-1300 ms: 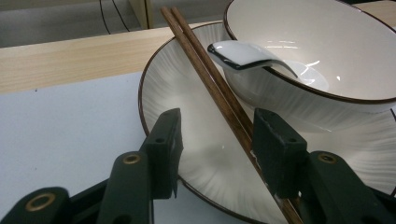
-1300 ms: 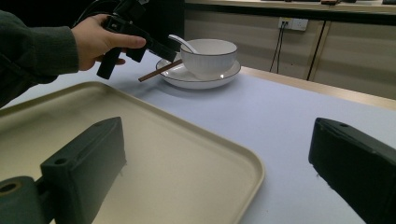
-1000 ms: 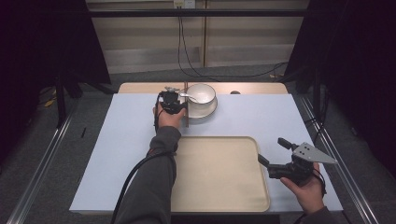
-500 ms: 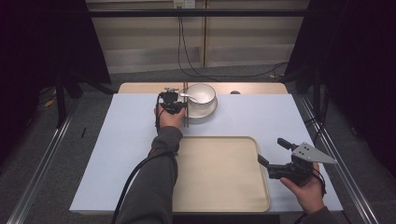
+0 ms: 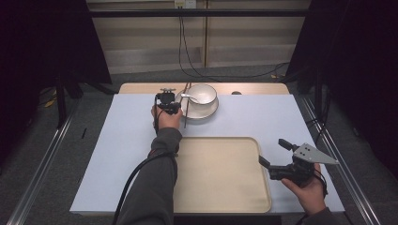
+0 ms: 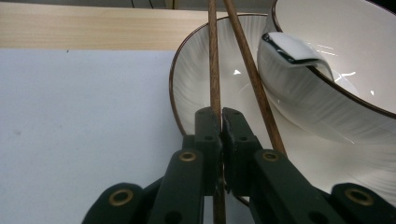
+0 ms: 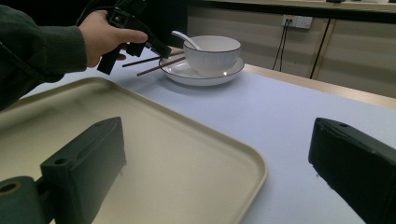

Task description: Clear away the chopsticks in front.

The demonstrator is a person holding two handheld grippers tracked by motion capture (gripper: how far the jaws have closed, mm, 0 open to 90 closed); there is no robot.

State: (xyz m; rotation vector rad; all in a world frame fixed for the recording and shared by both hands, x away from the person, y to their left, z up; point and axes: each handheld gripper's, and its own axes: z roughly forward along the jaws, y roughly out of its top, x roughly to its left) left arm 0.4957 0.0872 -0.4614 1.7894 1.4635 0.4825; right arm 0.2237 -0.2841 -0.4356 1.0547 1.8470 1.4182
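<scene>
Jaws of the left gripper (image 6: 220, 122) pinch one chopstick (image 6: 214, 60) over the plate (image 6: 187, 88). Right gripper (image 5: 274, 157) gapes wide, holding nothing, beside the tray (image 5: 220, 187).

L gripper (image 6: 220, 122) jaws pinched on one chopstick (image 6: 214, 60), w/ 2nd chopstick (image 6: 250, 70) just beside, free, both lying across plate (image 6: 191, 79) rim. Bowl (image 6: 336, 60) sits on plate at right, spoon (image 6: 292, 46) handle over its edge. Pale blue mat (image 6: 79, 121) under, wood strip (image 6: 88, 32) beyond.

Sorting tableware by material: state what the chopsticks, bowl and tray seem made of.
Thin brown chopsticks: probably wood, matte with visible grain. Round white bowl: looks like glazed ceramic, glossy highlights, dark rim line. Beige rectangular tray: likely plastic, smooth, uniform, moulded raised rim.
</scene>
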